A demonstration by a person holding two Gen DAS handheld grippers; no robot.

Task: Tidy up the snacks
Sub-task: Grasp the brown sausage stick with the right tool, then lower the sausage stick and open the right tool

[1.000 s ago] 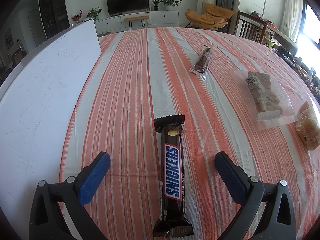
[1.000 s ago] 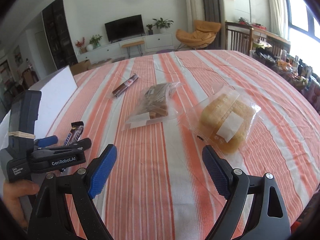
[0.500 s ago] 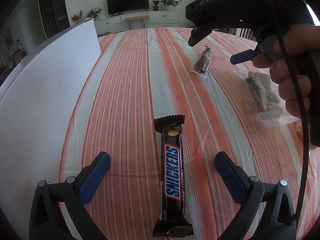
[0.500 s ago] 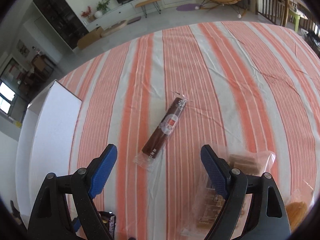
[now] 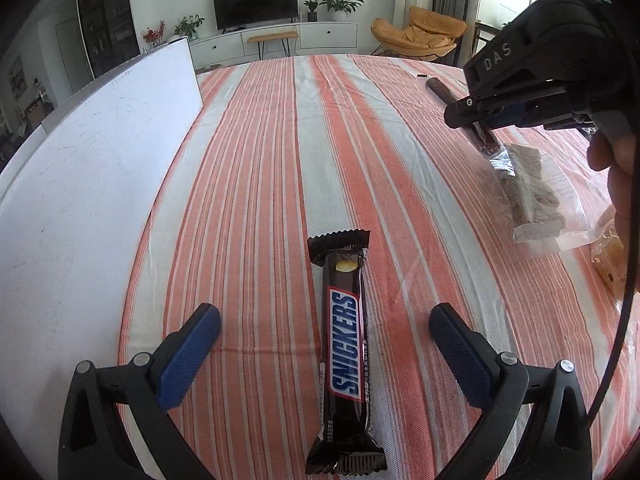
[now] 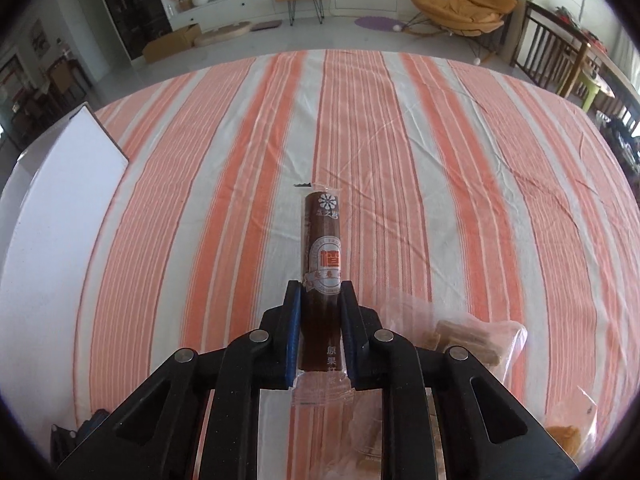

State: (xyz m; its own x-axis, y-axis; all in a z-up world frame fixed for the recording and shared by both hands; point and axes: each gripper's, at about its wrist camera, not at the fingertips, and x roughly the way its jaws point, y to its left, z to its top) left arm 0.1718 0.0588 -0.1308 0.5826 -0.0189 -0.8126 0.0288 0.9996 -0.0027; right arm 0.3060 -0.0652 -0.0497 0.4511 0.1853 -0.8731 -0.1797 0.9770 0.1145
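Observation:
A Snickers bar (image 5: 346, 354) lies lengthwise on the striped tablecloth between the open fingers of my left gripper (image 5: 324, 344), which is empty. My right gripper (image 6: 320, 300) is shut on a brown snack roll (image 6: 322, 240) in clear wrap, gripping its near end. From the left wrist view the right gripper (image 5: 496, 114) sits at the upper right, over the roll (image 5: 440, 90). A clear bag of brown biscuits (image 5: 532, 190) and a bag of yellow cake (image 5: 610, 258) lie at the right.
A white box (image 5: 80, 184) with a raised lid stands along the table's left side, also seen in the right wrist view (image 6: 52, 208). The biscuit bag (image 6: 460, 336) lies just right of the right gripper. The striped cloth (image 6: 440, 160) stretches far ahead.
My right gripper moved forward onto the snack roll and shut on it. The left gripper and the Snickers bar have not moved.

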